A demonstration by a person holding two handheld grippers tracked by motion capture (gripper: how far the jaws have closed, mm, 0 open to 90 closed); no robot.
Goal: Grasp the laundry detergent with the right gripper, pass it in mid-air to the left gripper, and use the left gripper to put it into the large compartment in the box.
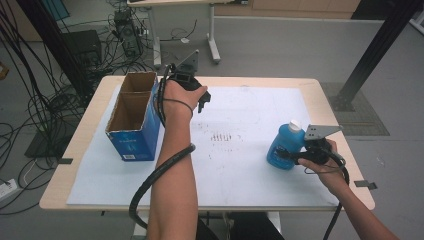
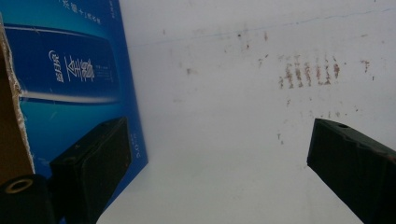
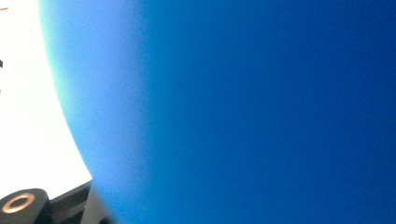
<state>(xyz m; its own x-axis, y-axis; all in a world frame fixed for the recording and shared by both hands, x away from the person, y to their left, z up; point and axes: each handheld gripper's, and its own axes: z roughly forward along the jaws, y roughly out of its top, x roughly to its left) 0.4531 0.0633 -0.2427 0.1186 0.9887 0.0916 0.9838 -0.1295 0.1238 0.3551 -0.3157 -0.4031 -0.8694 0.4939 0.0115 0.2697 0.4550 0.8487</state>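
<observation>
right gripper (image 1: 295,156) is clamped on the blue bottle (image 1: 284,146) standing upright on the white mat (image 1: 250,170), not yet lifted; left gripper (image 1: 200,102) spread, empty, just beside the open blue box (image 1: 131,137), so boxing remains.

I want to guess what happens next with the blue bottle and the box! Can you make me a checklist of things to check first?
1. Right gripper shut on the blue bottle: ok, the bottle sits close up in the right gripper view.
2. Bottle upright, white cap on: ok.
3. Cardboard box open at the top: ok, both compartments look empty.
4. Left gripper out of the way: ok, jaws open, holding nothing, beside the box.
5. White mat between bottle and box free of things: ok, just brown marks.
6. How firm the grip is: cannot tell.
</observation>
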